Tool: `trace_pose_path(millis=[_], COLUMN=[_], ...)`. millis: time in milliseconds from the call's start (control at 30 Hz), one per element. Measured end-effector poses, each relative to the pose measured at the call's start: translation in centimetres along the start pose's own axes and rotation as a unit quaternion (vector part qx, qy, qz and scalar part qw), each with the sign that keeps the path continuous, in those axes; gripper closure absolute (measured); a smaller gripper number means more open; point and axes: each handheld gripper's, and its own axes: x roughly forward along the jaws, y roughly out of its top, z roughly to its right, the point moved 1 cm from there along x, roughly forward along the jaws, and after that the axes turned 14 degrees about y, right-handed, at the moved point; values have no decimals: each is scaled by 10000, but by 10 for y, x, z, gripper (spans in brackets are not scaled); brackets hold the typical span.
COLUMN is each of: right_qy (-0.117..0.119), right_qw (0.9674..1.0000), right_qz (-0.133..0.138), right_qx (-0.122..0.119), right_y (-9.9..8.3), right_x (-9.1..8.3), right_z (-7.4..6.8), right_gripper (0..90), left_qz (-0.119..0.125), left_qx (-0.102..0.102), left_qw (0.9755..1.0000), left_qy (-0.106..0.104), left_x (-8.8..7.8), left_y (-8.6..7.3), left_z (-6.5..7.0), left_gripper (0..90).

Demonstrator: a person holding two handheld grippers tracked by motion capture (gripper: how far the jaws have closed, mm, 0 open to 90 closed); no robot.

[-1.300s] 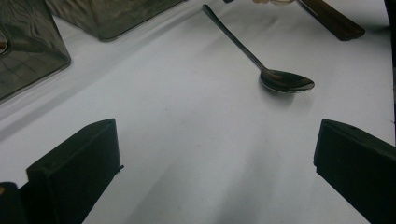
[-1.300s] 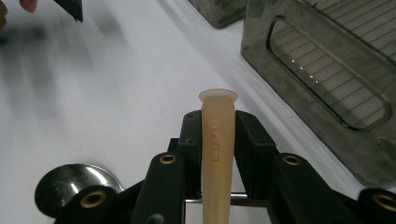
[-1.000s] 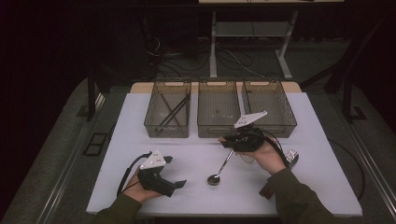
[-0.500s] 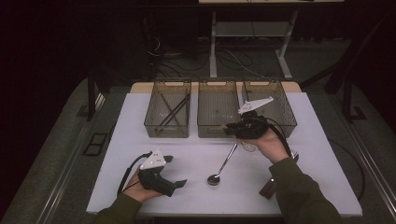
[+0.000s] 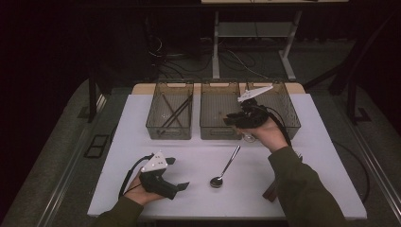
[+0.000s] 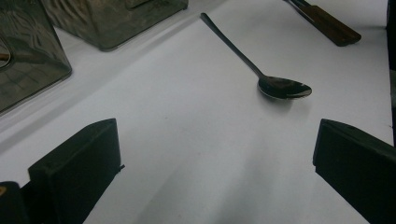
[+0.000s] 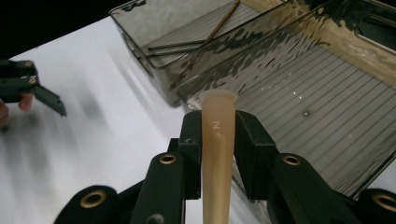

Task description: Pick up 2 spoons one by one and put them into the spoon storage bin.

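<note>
The left gripper (image 5: 177, 185) rests spread and empty by the counter's (image 5: 142, 123) near edge, a spoon (image 5: 226, 166) just beyond. Farther back, the right gripper (image 7: 219, 130) pinches a tan handle (image 7: 217, 140) above the middle bin's (image 5: 218, 128) near wall. Carry it clear over that wall, keep it level, and release low inside.

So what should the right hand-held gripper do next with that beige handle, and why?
Probably carry it a little farther over the middle bin before releasing: the right hand-held gripper is shut on the beige handle, which hangs near that bin's front wall, so opening now might drop it outside.
</note>
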Motion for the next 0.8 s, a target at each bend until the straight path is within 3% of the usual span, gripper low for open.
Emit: trace_pose_path(millis=[400, 533, 800], right_qy=[-245, -368, -470], right_qw=[9995, 9989, 9980], right_qz=[-43, -180, -129], right_qx=[211, 211, 406], right_y=[25, 31, 38], right_x=[9, 15, 24], right_z=[28, 34, 51], right_gripper=[730, 730, 729], left_qz=[39, 40, 62], left_qx=[-32, -31, -3], left_qw=[10000, 10000, 10000], left_qy=[-41, -34, -55], left_x=[0, 0, 1], left_y=[1, 0, 0], left_z=[1, 1, 1], left_gripper=[0, 0, 1])
